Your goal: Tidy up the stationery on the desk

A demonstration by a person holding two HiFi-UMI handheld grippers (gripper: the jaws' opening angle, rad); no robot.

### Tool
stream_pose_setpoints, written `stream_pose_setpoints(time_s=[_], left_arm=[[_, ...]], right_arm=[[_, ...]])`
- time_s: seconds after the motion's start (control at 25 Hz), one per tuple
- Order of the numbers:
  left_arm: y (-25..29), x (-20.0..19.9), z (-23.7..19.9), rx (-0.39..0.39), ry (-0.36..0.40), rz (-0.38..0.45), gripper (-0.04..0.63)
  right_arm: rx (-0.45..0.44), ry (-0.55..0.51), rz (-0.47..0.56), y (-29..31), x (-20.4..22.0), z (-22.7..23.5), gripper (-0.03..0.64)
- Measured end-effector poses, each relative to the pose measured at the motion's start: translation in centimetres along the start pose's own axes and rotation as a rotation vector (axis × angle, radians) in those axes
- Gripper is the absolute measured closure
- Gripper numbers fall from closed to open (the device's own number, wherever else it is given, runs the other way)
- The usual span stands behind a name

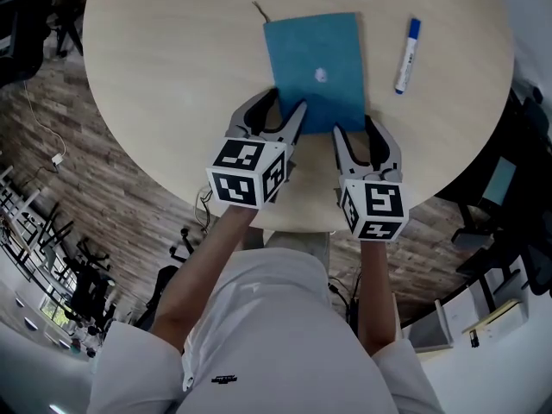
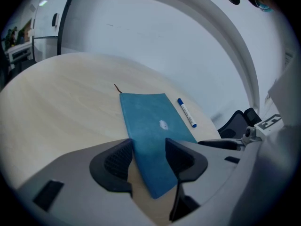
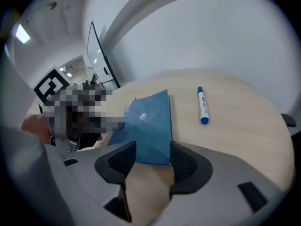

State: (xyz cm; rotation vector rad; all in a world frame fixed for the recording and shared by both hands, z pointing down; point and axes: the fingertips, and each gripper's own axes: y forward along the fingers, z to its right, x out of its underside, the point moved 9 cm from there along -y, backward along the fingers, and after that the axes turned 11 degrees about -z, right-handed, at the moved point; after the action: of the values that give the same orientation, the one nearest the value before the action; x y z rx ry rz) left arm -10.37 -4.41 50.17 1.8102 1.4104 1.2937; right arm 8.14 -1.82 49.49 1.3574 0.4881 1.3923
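the blue notebook (image 1: pixel 315 67) lies mid-counter (image 1: pixel 172 76), with the marker (image 1: pixel 407 54) at its 3 o'clock. the left gripper (image 1: pixel 287 102) and right gripper (image 1: pixel 354 128) straddle its 6 o'clock edge, jaws apart, clamping nothing. this looks like the grasp step; next calls for closing on the cover. only the gripper views show it lying loose between the jaws.
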Motion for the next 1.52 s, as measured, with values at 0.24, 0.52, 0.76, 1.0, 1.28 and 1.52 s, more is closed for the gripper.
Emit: stream_pose_setpoints(time_s=[0.24,0.52,0.76,1.0,1.28,1.52], left_arm=[[-0.2,-0.4,-0.5,0.018,0.093,-0.022,0.382],[-0.6,-1.1,-0.4,0.023,0.211,-0.011,0.383],[-1.1,-1.2,-0.4,0.043,0.218,-0.009,0.383],[-2.5,-0.3,-0.1,0.053,0.219,0.004,0.383],[-4.8,0.3,1.0,0.049,0.218,0.039,0.517],[-5.0,0.3,2.9,0.072,0.265,0.047,0.562]], right_arm=[[0.007,0.102,0.012,-0.5,2.3,-1.9,0.387],[0.002,0.203,0.03,-0.4,3.3,-3.3,0.387],[0.007,0.231,0.03,-0.5,3.9,-4.5,0.387],[0.101,0.238,0.065,-2.0,4.1,-4.5,0.387],[0.145,0.223,0.136,-4.3,3.2,-3.7,0.388],[0.183,0.186,0.16,-4.6,1.7,-1.3,0.425]])
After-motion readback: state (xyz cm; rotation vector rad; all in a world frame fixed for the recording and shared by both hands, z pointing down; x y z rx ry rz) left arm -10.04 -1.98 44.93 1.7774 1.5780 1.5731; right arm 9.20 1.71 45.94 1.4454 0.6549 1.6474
